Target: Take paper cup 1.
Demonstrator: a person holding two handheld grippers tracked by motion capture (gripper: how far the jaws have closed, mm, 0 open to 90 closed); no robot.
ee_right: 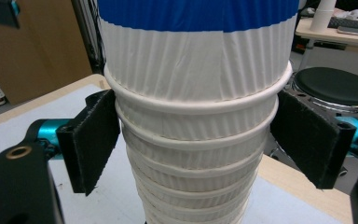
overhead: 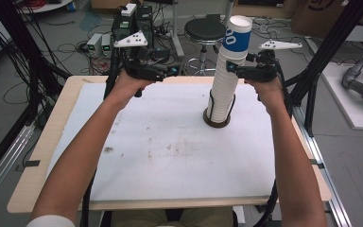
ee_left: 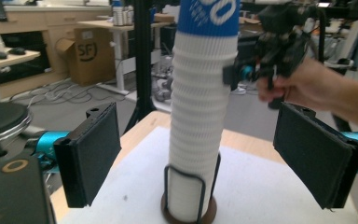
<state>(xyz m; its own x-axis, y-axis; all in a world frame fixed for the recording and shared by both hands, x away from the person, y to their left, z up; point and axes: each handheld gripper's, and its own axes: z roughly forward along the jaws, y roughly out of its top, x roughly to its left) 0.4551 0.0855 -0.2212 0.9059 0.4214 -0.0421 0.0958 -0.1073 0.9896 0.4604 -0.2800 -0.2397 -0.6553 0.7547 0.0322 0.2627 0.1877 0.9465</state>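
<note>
Forearms [overhead: 80,156] nearest camera, reaching in over white-covered counter [overhead: 160,156]. We see tall cup stack [overhead: 226,80] standing upright in wire holder [overhead: 217,118] right of counter centre; holder likely keeps it from toppling. Right gripper [overhead: 234,70] straddles stack just below blue-banded top cup [overhead: 237,35]; fingers [ee_right: 91,140] flank rims, pads at sides, firm squeeze not clear to us. We judge it steadies lower cups so top one lifts free. Left gripper [overhead: 170,71] raised off to stack's left, fingers [ee_left: 93,151] spread wide, grasping nothing.
</note>
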